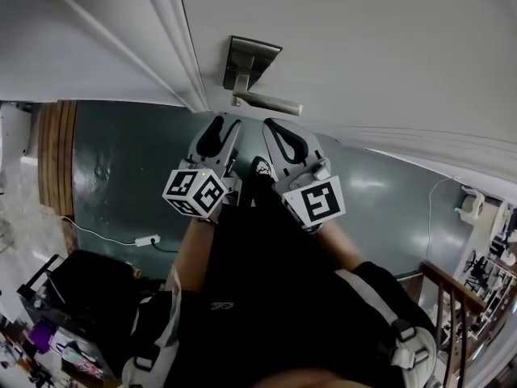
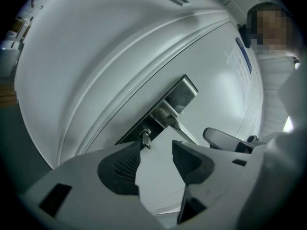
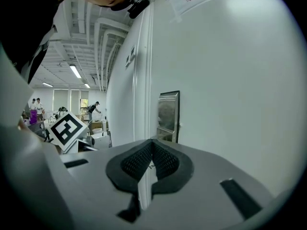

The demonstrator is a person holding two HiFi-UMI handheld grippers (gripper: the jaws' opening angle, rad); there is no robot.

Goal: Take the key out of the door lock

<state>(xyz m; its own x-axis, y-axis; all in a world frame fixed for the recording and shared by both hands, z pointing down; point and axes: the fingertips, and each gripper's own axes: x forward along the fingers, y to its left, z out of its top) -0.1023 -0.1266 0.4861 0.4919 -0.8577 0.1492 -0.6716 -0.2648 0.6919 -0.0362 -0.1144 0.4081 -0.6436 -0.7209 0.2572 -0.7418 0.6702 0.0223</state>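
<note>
A small silver key (image 2: 145, 137) sticks out of the metal lock plate (image 2: 165, 110) on the white door (image 2: 96, 56), just below the lever handle (image 2: 178, 123). My left gripper (image 2: 156, 150) is open; its left fingertip (image 2: 136, 150) sits right under the key and does not hold it. In the head view both grippers hang just below the lock plate (image 1: 249, 61) and handle (image 1: 271, 103): the left gripper (image 1: 220, 129) and the right gripper (image 1: 280, 138). In its own view the right gripper (image 3: 152, 146) is shut with nothing between its pads, facing the lock plate (image 3: 169, 113).
The door frame moulding (image 1: 174, 39) runs left of the lock. Below lies a dark green floor (image 1: 121, 176) with a white power strip (image 1: 147, 240) and a dark case (image 1: 85, 285). A wooden railing (image 1: 456, 297) stands at the right. People stand far off in the room (image 3: 93, 110).
</note>
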